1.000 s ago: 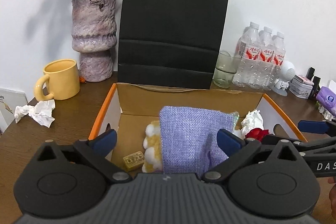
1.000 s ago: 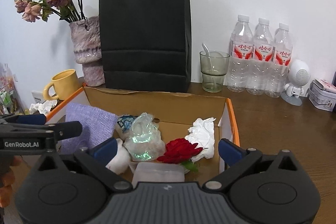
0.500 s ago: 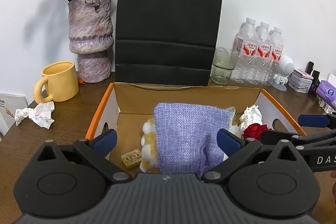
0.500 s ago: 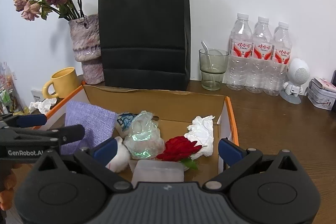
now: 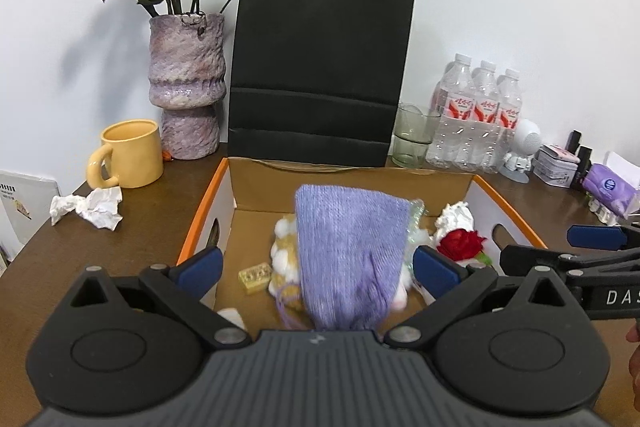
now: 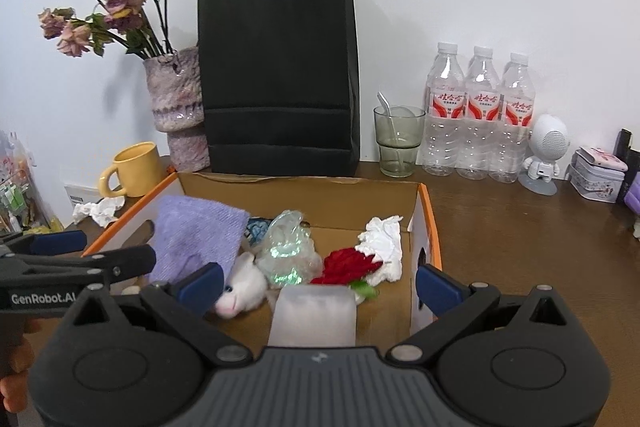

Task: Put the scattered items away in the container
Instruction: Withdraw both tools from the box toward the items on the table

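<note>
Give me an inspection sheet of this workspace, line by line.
Surface: brown wooden table, crowded along the wall.
Job's things: cardboard box holds a purple knit pouch, red rose, white tissue, clear plastic wrap, white plush toy, small yellow block. A crumpled paper lies outside, beside the yellow mug.
Clutter: vase of dried roses, black paper bag, glass, three water bottles, white figurine, tins.
Grippers: left gripper and right gripper both open, over the box.
Cables: nothing seen.
Surroundings: white wall.
</note>
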The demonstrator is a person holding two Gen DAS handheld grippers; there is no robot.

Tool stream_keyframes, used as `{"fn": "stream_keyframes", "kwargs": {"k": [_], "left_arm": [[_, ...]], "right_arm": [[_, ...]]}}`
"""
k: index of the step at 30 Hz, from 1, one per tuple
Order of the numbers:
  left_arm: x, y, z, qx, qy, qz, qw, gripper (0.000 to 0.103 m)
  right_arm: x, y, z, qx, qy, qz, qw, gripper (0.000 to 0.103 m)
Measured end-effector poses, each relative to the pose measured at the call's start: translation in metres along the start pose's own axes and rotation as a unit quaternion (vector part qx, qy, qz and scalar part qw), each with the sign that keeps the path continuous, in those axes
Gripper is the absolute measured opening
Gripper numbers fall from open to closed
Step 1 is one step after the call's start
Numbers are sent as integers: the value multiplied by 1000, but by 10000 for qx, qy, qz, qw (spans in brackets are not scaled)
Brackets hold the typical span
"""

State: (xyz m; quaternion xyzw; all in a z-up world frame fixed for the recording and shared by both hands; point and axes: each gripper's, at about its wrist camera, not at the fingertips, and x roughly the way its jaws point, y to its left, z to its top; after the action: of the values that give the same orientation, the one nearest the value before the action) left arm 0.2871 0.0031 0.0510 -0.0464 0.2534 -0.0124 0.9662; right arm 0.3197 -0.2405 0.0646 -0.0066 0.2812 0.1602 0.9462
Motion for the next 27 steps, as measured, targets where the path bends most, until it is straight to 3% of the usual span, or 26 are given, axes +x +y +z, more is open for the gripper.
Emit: {"fn": "stream_keyframes", "kwargs": {"k": [13,27], "left_arm": [[-62,14,-47,77,158,9,9998,103],[-75,40,-88,130,564,162,9982,103]], "right_arm": [[-64,9,-65,-24,58,-50,10000,103],[-66,22,-120,-98,517,-152,9985,103]]}}
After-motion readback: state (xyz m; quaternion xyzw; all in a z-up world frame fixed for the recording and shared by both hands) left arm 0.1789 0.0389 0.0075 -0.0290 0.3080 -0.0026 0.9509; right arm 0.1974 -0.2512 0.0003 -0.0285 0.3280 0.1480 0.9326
